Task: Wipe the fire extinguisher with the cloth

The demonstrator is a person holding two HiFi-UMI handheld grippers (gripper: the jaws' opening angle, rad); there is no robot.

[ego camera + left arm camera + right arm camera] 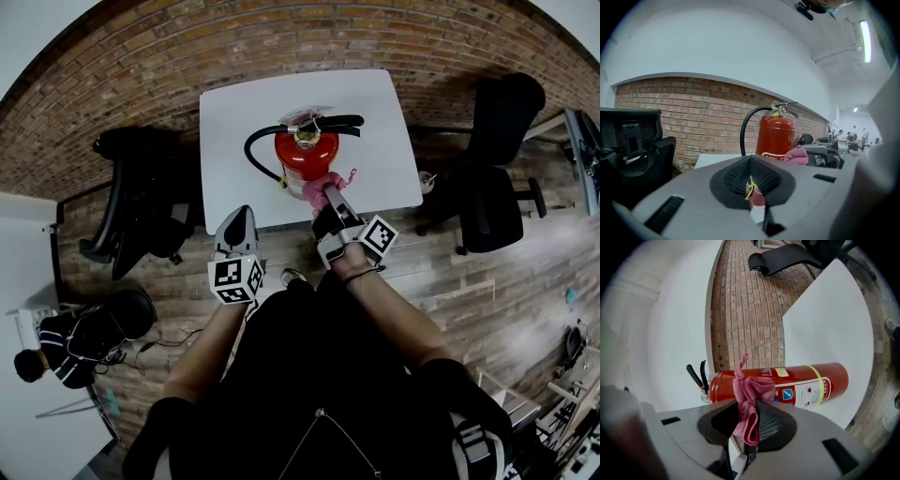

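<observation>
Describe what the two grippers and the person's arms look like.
The left gripper and right gripper have grey bodies that taper to fingers lined with black ribbed pads. Each carries a white cube printed with black square markers. The person wears black sleeves that leave the forearms bare, and a dark band on the right wrist.

Table [380, 141] bare right of extinguisher [305, 155] (hose [249, 150] loops left).

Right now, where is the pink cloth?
In the head view, the pink cloth is pinched in the right gripper, beside the red fire extinguisher on the white table.
</observation>
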